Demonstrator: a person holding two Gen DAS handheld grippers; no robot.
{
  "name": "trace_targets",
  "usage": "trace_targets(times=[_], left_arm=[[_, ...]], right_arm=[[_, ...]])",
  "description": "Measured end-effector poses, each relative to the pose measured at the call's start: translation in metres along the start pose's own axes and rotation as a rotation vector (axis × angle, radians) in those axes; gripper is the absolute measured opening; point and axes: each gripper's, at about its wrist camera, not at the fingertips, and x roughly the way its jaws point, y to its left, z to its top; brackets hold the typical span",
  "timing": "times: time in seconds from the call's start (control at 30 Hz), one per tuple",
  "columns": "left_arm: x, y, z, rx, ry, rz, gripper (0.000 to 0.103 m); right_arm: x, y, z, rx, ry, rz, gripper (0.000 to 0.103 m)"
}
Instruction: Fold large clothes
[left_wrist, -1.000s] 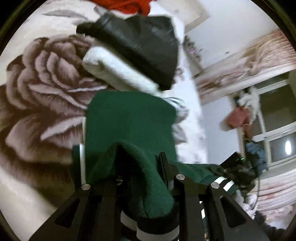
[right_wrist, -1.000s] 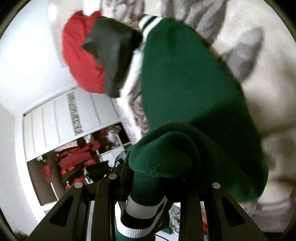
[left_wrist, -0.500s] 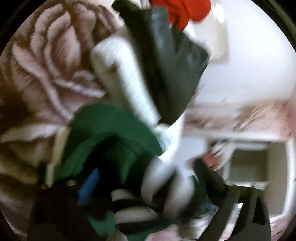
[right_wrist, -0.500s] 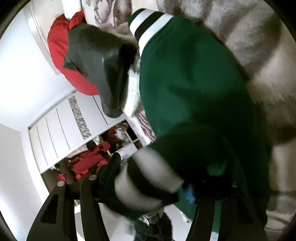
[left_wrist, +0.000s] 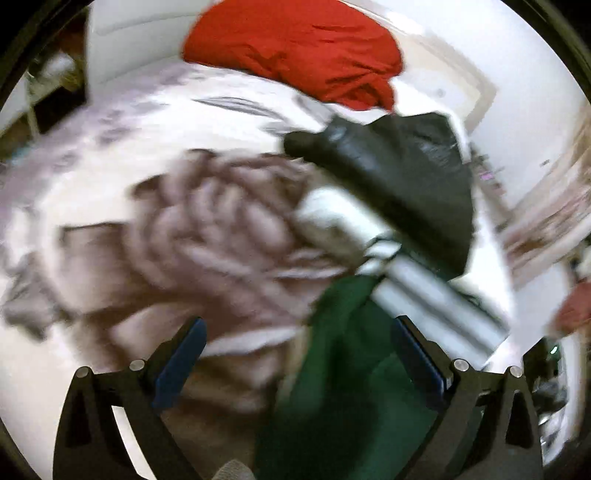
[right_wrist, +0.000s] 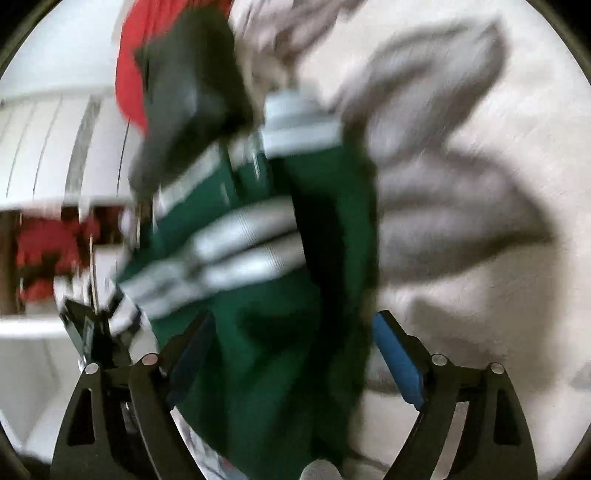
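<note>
Both claws tilt steeply down at the bed: the left gripper (left_wrist: 295, 354) stands wide apart and the right gripper (right_wrist: 291, 354) is opening, pads clear of the cloth. The green garment (right_wrist: 266, 332) lies folded on the rose-patterned blanket (left_wrist: 207, 236) — between the right fingers, under the left claw's right finger (left_wrist: 417, 354). Its long axis runs straight ahead of the claws, striped cuffs (right_wrist: 240, 251) at the far end beside a black garment (left_wrist: 406, 173).

One green garment (left_wrist: 354, 387); one black garment (left_wrist: 406, 184); one red garment (left_wrist: 295, 48); one floral blanket (left_wrist: 207, 236).
</note>
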Motion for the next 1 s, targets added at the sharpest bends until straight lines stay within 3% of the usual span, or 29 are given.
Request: trace_targets(times=[0.07, 0.13, 0.17, 0.27, 0.3, 0.33, 0.43, 0.57, 0.73, 0.77, 0.83, 0.9, 1.0], left_arm=[[0.0, 0.019, -0.023, -0.06, 0.049, 0.021, 0.102], [0.0, 0.041, -0.041, -0.13, 0.092, 0.041, 0.102], [-0.002, 0.053, -0.053, -0.169, 0.112, 0.056, 0.102], [-0.009, 0.074, -0.078, -0.268, 0.137, 0.057, 0.102], [-0.013, 0.074, -0.082, -0.283, 0.14, 0.06, 0.102], [-0.016, 0.077, -0.087, -0.29, 0.146, 0.067, 0.102], [-0.031, 0.075, -0.091, -0.271, 0.142, 0.085, 0.102], [-0.058, 0.081, -0.087, -0.247, 0.123, 0.103, 0.102], [-0.095, 0.101, -0.083, -0.229, 0.129, 0.146, 0.102], [-0.101, 0.103, -0.085, -0.21, 0.135, 0.162, 0.102], [-0.106, 0.101, -0.091, -0.162, 0.147, 0.177, 0.102], [-0.106, 0.094, -0.1, -0.114, 0.165, 0.188, 0.102], [-0.101, 0.071, -0.115, -0.069, 0.201, 0.16, 0.102]], right_arm=[[0.03, -0.01, 0.003, -0.022, 0.077, 0.052, 0.09], [0.058, -0.016, 0.013, -0.039, 0.115, 0.089, 0.1], [0.071, -0.017, 0.019, -0.037, 0.129, 0.124, 0.101], [0.082, -0.009, 0.031, -0.022, 0.104, 0.169, 0.099], [0.084, -0.003, 0.031, -0.021, 0.095, 0.162, 0.088], [0.085, 0.001, 0.029, -0.007, 0.084, 0.171, 0.069], [0.075, 0.001, 0.011, 0.139, 0.021, 0.23, 0.043], [0.051, -0.015, -0.045, 0.497, -0.133, 0.456, 0.038], [0.033, -0.013, -0.181, 0.941, -0.34, 0.78, 0.038], [0.029, -0.012, -0.202, 0.973, -0.371, 0.776, 0.037], [0.023, -0.013, -0.236, 0.973, -0.363, 0.663, 0.043], [0.022, -0.024, -0.253, 0.919, -0.248, 0.436, 0.056], [0.022, -0.044, -0.26, 0.884, -0.074, 0.286, 0.068]])
